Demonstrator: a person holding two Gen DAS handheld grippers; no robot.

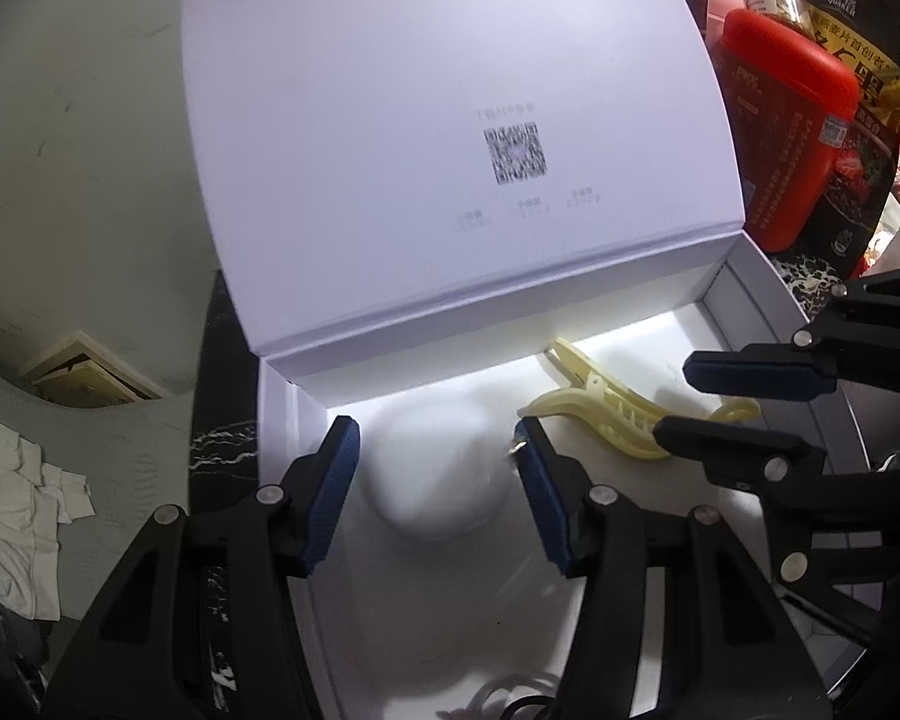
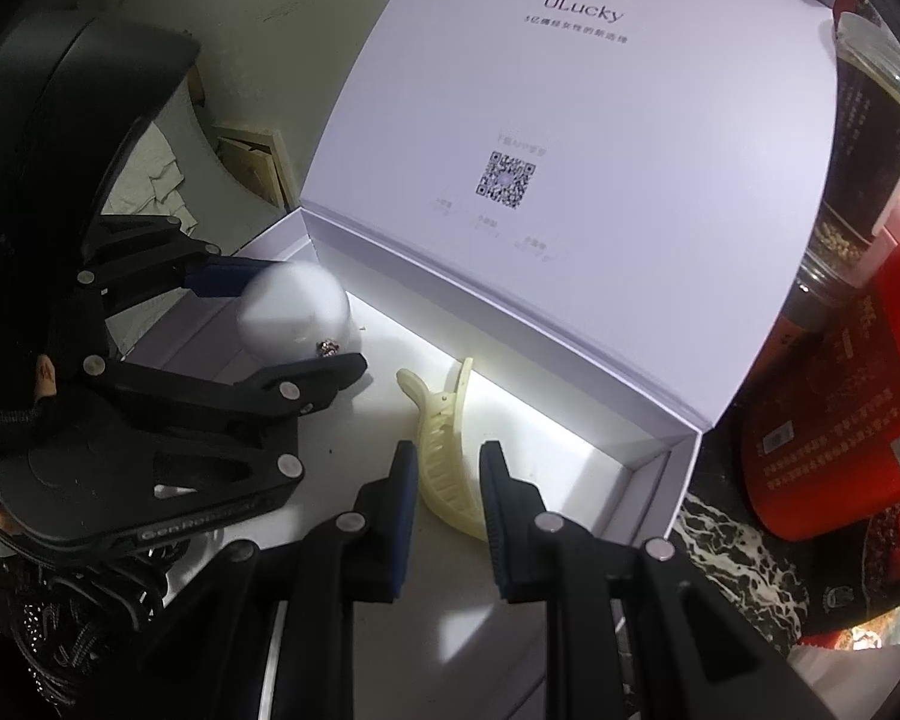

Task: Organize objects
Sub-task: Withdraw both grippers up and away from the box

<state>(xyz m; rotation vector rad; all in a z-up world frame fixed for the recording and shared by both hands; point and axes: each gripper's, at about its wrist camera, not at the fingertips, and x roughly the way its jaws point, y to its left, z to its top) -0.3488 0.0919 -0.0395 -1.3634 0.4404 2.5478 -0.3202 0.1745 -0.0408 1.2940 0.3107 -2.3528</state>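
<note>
Fingertips of my right gripper (image 2: 448,468) stand parted on either side of the cream hair clip (image 2: 444,438), which lies on the floor of the white box (image 2: 648,468). From the right wrist camera the clip's long axis runs from about 5 o'clock near the pads up toward 12 o'clock, ending in its pinch tails near the lid hinge. Its toothed body sits in the gap between the two blue pads. I cannot tell whether either pad touches it, and nothing is held yet. The right side is clearly the nearer one to the clip.

My left gripper (image 1: 435,462) has its jaws spread wide around a white rounded object (image 1: 438,474), blurred in both views. In the right wrist view that object (image 2: 294,312) sits between the left fingers (image 2: 306,381). I cannot tell whether they are pressing on it or only framing it. From the left camera the hair clip (image 1: 618,414) lies at about 2 o'clock of that object, just beside it.

The lid (image 2: 570,150) stands up at 12 o'clock. A red container (image 2: 834,408) stands outside the box at 3 o'clock.

My judgement: the next squeeze belongs to the right side, closing across the clip's narrow width.
</note>
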